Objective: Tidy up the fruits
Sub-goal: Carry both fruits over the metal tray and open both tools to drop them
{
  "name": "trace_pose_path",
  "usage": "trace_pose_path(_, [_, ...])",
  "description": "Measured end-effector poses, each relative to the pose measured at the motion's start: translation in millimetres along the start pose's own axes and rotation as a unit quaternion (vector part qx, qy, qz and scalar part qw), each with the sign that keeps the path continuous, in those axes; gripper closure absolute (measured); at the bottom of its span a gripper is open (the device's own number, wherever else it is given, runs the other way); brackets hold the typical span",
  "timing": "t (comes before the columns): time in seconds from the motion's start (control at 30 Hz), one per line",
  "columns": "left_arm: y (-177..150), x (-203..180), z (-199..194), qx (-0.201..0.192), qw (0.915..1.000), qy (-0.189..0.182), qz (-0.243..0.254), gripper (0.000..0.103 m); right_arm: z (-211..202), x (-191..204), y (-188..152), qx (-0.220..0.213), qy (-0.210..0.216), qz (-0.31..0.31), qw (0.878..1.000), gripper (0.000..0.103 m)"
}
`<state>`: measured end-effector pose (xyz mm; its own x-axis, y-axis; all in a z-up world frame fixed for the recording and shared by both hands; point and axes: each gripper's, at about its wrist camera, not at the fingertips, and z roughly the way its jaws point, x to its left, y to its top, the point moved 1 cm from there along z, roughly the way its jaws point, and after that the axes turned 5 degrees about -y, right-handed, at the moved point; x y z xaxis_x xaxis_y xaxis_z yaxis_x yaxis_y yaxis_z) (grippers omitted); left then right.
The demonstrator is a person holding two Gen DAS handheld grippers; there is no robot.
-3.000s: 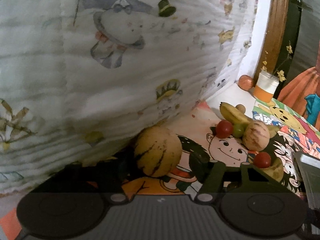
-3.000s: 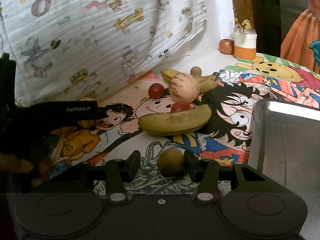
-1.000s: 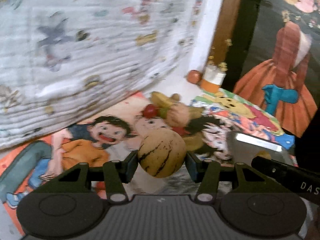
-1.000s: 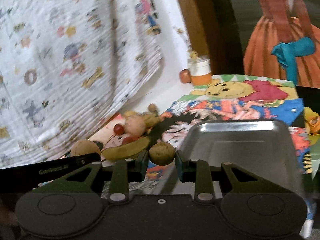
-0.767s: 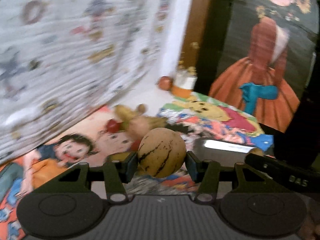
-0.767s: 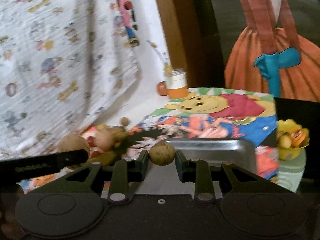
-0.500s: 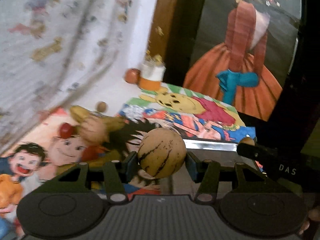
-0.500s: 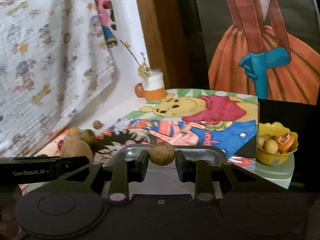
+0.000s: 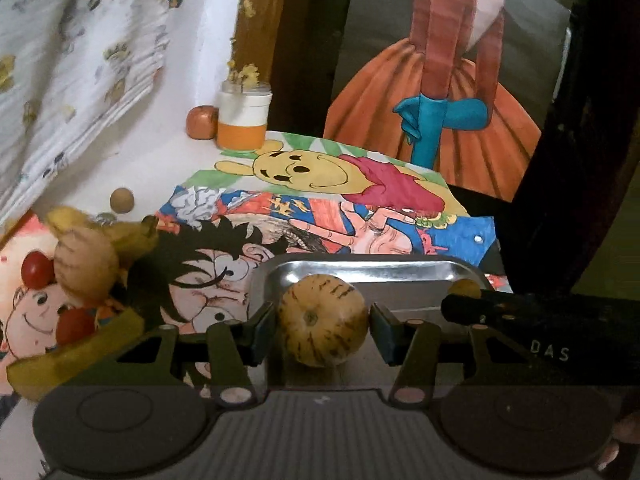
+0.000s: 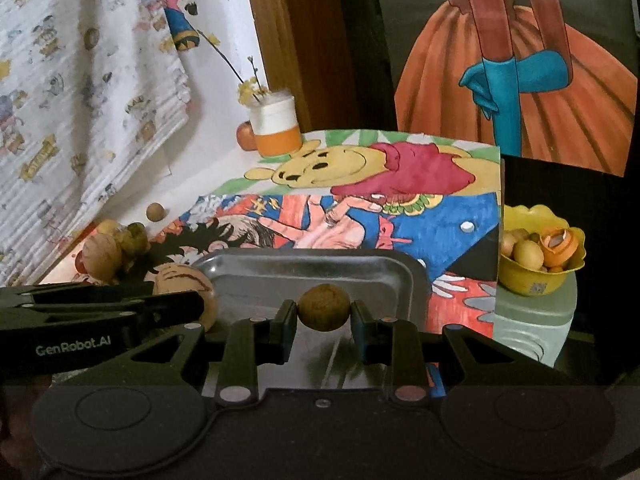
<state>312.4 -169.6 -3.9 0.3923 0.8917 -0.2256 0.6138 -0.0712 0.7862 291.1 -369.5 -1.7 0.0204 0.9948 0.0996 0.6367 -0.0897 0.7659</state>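
My left gripper [image 9: 322, 322] is shut on a round yellow fruit with dark stripes [image 9: 320, 312], held over the near left end of the metal tray [image 9: 360, 268]. My right gripper [image 10: 324, 314] is shut on a small brown round fruit [image 10: 323, 305], just above the tray's [image 10: 312, 270] middle. The two grippers hang side by side, the left one's striped fruit [image 10: 182, 280] showing at the tray's left rim in the right wrist view. More fruit lies piled left of the tray: a striped fruit [image 9: 86, 266], cherry tomatoes [image 9: 36, 276] and a banana [image 9: 76, 356].
A cartoon-printed cloth covers the table. At the back stand an orange-and-white jar [image 9: 244, 120] and a red fruit [image 9: 202, 122]; a small brown ball [image 9: 122, 200] lies apart. Right of the table, a yellow bowl [image 10: 536, 276] with fruit sits on a pale container [image 10: 532, 320].
Both grippers have swung right from the fruit pile to above the tray, each carrying its fruit. The left gripper has rolled, so the striped fruit's stem end now faces the camera.
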Motion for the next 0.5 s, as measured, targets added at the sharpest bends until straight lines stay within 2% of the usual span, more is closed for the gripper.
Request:
trace_pose_path(0.37, [0.2,-1.5,-3.5,-0.002,1.0,0.0,0.002,0.045,-4.1,0.4,-3.6,0.01,-0.004,0.005,1.0,0.069])
trace_pose_path(0.5, [-0.5,0.2,-12.8,-0.007,0.9999,-0.004,-0.01,0.039,-15.7,-1.4,-7.0,0.006,-0.002,0.013,1.0,0.06])
